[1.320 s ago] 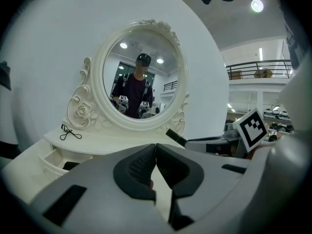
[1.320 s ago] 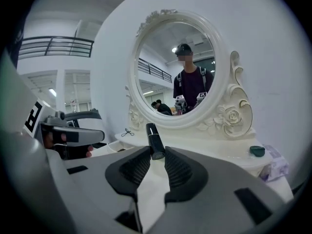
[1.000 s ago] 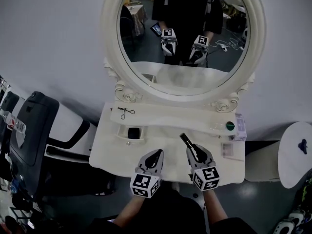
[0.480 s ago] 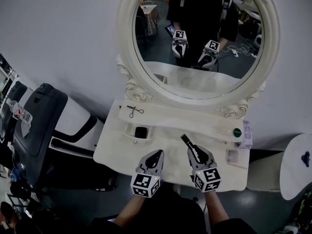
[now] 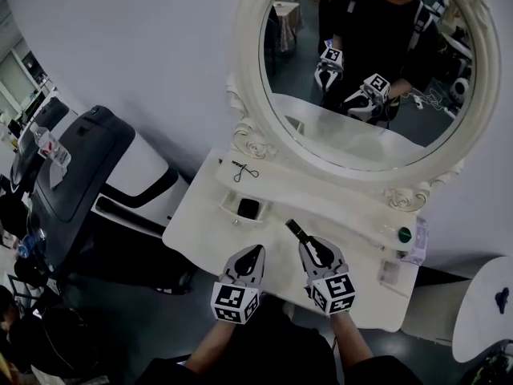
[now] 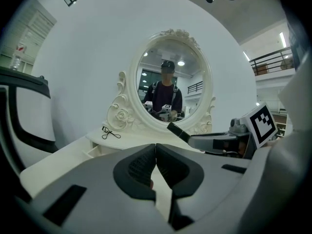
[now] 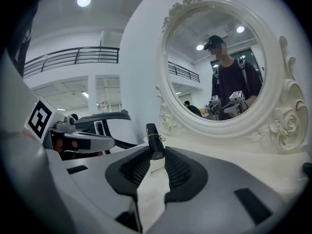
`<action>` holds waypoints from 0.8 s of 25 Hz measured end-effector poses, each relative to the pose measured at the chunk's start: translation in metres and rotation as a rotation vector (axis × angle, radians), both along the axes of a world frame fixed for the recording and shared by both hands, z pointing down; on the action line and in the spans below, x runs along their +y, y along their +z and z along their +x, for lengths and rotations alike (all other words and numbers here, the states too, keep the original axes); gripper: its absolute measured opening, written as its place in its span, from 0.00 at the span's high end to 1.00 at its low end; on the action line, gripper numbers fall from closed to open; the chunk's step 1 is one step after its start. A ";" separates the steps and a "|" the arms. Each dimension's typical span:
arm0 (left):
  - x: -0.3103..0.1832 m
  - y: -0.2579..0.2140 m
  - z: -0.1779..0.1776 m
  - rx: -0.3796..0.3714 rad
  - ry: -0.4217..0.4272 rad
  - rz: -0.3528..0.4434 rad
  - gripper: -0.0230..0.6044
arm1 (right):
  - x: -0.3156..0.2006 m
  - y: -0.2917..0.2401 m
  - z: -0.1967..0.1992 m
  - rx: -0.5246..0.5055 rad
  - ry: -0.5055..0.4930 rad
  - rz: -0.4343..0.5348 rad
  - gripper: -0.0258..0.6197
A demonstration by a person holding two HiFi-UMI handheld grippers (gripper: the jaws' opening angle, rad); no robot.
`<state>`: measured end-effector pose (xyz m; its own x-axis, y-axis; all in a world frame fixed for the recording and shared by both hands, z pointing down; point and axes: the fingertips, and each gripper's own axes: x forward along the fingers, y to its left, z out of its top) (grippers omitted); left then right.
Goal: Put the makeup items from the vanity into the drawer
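Head view, steeply down. White vanity top (image 5: 204, 224), mostly bare, set against a pale wall. Oval mirror (image 5: 377, 70) in a carved white frame above it, with the reflection of a person in dark clothes and both grippers.

Raised back shelf: eyelash curler (image 5: 244, 171) at the left end, green-capped item (image 5: 404, 235) at the right end. Small drawer (image 5: 243, 208) just below the curler, standing open, something dark inside. Clear packet (image 5: 390, 271) near the top's right edge.

Black-and-white padded chair (image 5: 88, 175) left of the vanity, on a dark floor.

Left gripper (image 5: 256, 250): jaws pressed together, nothing between, over the front of the top.

Right gripper (image 5: 307, 245): jaws narrow, clamped on a black tube (image 5: 295, 231), angled toward the drawer but apart from it.

Balcony railing (image 7: 73, 57) and ceiling light (image 7: 84, 0) in the right gripper view.
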<state>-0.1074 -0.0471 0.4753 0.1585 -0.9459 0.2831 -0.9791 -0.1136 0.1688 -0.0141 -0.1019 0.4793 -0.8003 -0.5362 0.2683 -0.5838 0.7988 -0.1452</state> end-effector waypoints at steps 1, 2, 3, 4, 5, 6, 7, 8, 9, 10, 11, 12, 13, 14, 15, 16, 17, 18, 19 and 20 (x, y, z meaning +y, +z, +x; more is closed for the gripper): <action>0.002 0.001 -0.003 -0.001 -0.016 -0.001 0.94 | 0.001 0.001 -0.004 0.001 -0.018 0.001 0.79; 0.003 0.002 -0.006 -0.003 -0.031 -0.002 0.94 | 0.002 0.001 -0.009 0.002 -0.035 0.001 0.79; 0.005 0.003 -0.010 -0.005 -0.044 -0.004 0.94 | 0.002 0.002 -0.013 0.003 -0.049 0.001 0.79; 0.006 0.003 -0.013 -0.006 -0.055 -0.005 0.94 | 0.003 0.002 -0.017 0.003 -0.062 0.000 0.79; 0.008 0.004 -0.017 -0.007 -0.065 -0.006 0.94 | 0.003 0.003 -0.022 0.003 -0.071 -0.002 0.79; 0.008 0.004 -0.020 -0.007 -0.075 -0.006 0.94 | 0.003 0.004 -0.026 0.004 -0.080 -0.005 0.79; 0.009 0.004 -0.024 -0.008 -0.083 -0.005 0.94 | 0.002 0.005 -0.031 0.004 -0.087 -0.008 0.79; 0.008 0.004 -0.029 -0.008 -0.090 -0.006 0.94 | 0.001 0.006 -0.037 0.004 -0.094 -0.010 0.79; 0.008 0.005 -0.033 -0.009 -0.095 -0.006 0.94 | 0.000 0.006 -0.043 0.005 -0.101 -0.012 0.79; 0.007 0.005 -0.038 -0.009 -0.098 -0.007 0.94 | -0.001 0.007 -0.049 0.005 -0.107 -0.012 0.79; 0.005 0.006 -0.043 -0.009 -0.100 -0.009 0.94 | -0.002 0.007 -0.056 0.005 -0.112 -0.011 0.79; 0.004 0.007 -0.048 -0.008 -0.101 -0.010 0.94 | -0.003 0.007 -0.064 0.007 -0.117 -0.010 0.79; 0.002 0.008 -0.054 -0.006 -0.100 -0.011 0.94 | -0.004 0.008 -0.071 0.010 -0.121 -0.009 0.79; 0.000 0.009 -0.060 -0.003 -0.097 -0.013 0.94 | -0.005 0.008 -0.079 0.013 -0.123 -0.009 0.79; -0.002 0.010 -0.066 -0.001 -0.094 -0.014 0.94 | -0.007 0.009 -0.086 0.017 -0.123 -0.010 0.79; -0.004 0.011 -0.072 0.003 -0.090 -0.016 0.94 | -0.008 0.010 -0.093 0.021 -0.123 -0.010 0.79; -0.007 0.012 -0.079 0.007 -0.085 -0.018 0.94 | -0.010 0.011 -0.100 0.027 -0.122 -0.011 0.79; -0.010 0.013 -0.085 0.012 -0.080 -0.018 0.94 | -0.012 0.013 -0.107 0.037 -0.121 -0.011 0.79; -0.013 0.013 -0.092 0.016 -0.075 -0.019 0.94 | -0.015 0.016 -0.115 0.049 -0.121 -0.012 0.79; -0.017 0.014 -0.099 0.020 -0.069 -0.019 0.94 | -0.018 0.019 -0.123 0.061 -0.123 -0.012 0.79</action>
<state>-0.2059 -0.0638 0.4898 0.0991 -0.9491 0.2989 -0.9808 -0.0424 0.1903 -0.1367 -0.1202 0.4980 -0.8415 -0.4320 0.3244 -0.4901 0.8631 -0.1218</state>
